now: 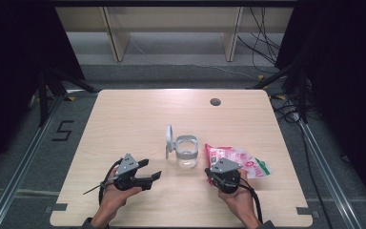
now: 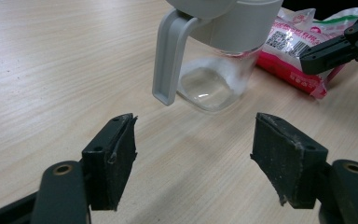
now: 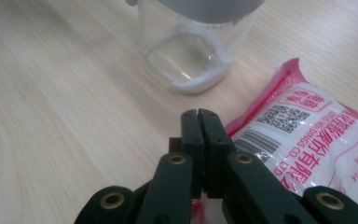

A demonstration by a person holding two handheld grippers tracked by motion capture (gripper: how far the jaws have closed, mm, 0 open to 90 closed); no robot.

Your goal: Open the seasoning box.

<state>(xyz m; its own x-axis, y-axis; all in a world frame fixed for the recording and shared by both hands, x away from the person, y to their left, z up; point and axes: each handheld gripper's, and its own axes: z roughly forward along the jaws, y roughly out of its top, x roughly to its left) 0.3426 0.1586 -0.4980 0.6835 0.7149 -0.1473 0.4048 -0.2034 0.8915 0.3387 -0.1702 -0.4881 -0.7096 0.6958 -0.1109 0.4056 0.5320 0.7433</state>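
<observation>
A clear glass jar [image 1: 187, 152] with a grey collar stands mid-table, its hinged lid [image 1: 169, 138] flipped up to the left. A little white powder lies in the bottom of the jar [image 3: 191, 60]. A pink and white bag [image 1: 243, 160] lies flat to its right. My left gripper [image 1: 152, 168] rests low at the front left, open, pointing at the jar [image 2: 214, 79], with nothing between its jaws [image 2: 193, 154]. My right gripper [image 1: 209, 172] sits at the bag's near left end, with its jaws pressed together [image 3: 199, 114]. The bag [image 3: 317, 135] lies beside and partly under it.
The light wooden table [image 1: 138, 114] has a dark cable hole [image 1: 215, 101] at the back right. Metal rails run along the floor on both sides, and cables trail on the floor beyond the far right corner.
</observation>
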